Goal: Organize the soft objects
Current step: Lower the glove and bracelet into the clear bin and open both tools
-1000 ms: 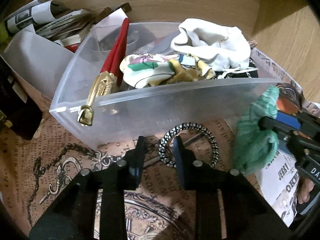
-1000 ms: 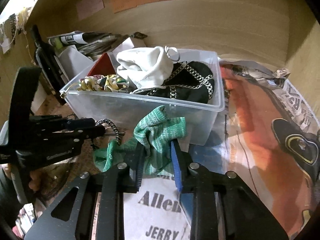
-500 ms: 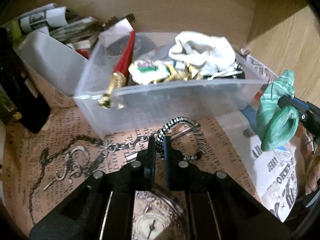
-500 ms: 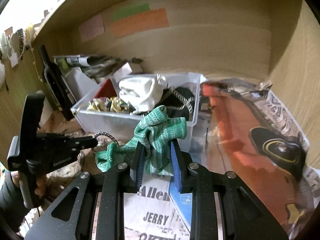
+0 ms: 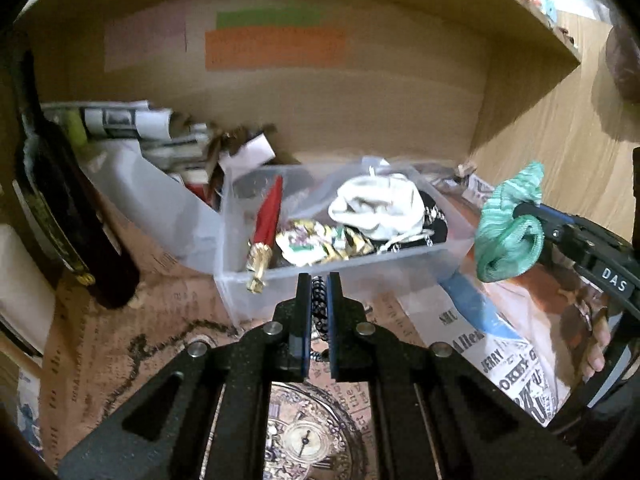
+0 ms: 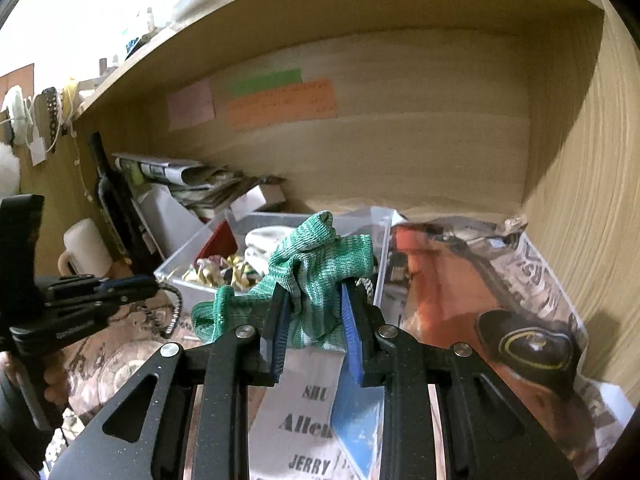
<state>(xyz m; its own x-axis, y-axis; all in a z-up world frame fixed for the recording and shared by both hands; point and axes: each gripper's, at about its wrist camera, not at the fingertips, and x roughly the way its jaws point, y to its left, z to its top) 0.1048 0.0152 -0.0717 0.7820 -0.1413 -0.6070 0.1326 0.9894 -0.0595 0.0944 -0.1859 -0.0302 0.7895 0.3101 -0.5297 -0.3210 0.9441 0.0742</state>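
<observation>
The green knitted cloth point(image 6: 320, 268) is pinched between the blue-padded fingers of the right tool point(image 6: 314, 316), bunched up and lifted clear of the surface, with one end drooping off to the left of the fingers. From the left wrist view the same cloth point(image 5: 508, 236) hangs at the right, just beside the near right corner of the clear plastic bin point(image 5: 448, 256) and about level with its rim.

The left tool point(image 5: 319, 312) has its fingers drawn narrow around a black-and-white braided loop point(image 5: 319, 300), which stands up between the pads in front of the bin's near wall. In the right wrist view that tool point(image 6: 152, 282) reaches in from the left, with a curve of the loop point(image 6: 175, 308) dangling below its tip.

Inside the bin lie a white fabric bundle point(image 5: 378, 210), a crumpled patterned scarf point(image 5: 316, 240), something black with white markings at the right end, and a red item with a gold end point(image 5: 266, 232) leaning at the left.

The bin sits on a tabletop covered with printed newspaper sheets point(image 5: 504, 356), inside a wooden alcove. A dark bottle point(image 5: 68, 216) stands at the left, rolled newspapers point(image 5: 132, 124) are piled behind the bin, and coloured sticky notes point(image 6: 280, 102) are stuck to the back wall.
</observation>
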